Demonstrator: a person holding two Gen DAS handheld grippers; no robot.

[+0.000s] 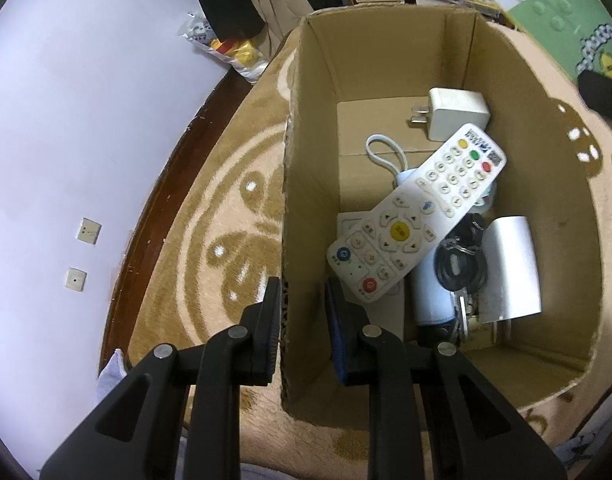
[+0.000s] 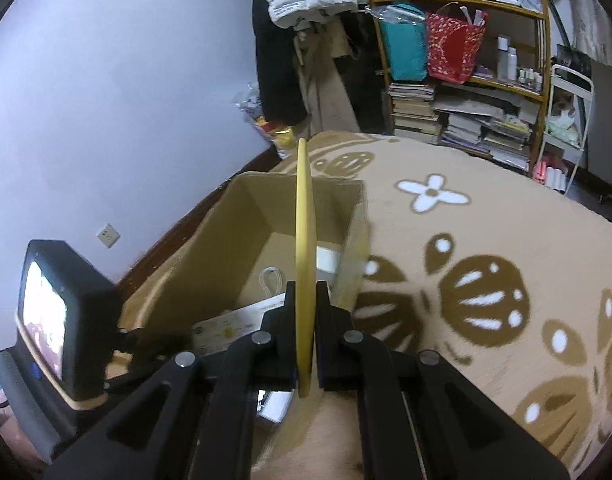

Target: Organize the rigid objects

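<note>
- Lower centre of the left wrist view: the left gripper [image 1: 300, 304] pinches the near-left wall of an open cardboard box [image 1: 306, 128], one finger outside, one inside.
- Inside the box, centre right, a white remote control [image 1: 416, 216] lies tilted across a white cylinder, a bunch of keys [image 1: 460, 268] and a white cord loop [image 1: 386, 152].
- A white plug adapter [image 1: 456, 114] rests toward the far wall; a second white charger [image 1: 510, 268] sits lower right.
- Centre of the right wrist view: the right gripper [image 2: 306, 292] is clamped on a thin yellow disc [image 2: 305, 216], held edge-on and upright above the box [image 2: 242, 236].
- The box stands on a tan floral carpet [image 2: 486, 240]; a cluttered bookshelf [image 2: 466, 92] fills the upper right.
</note>
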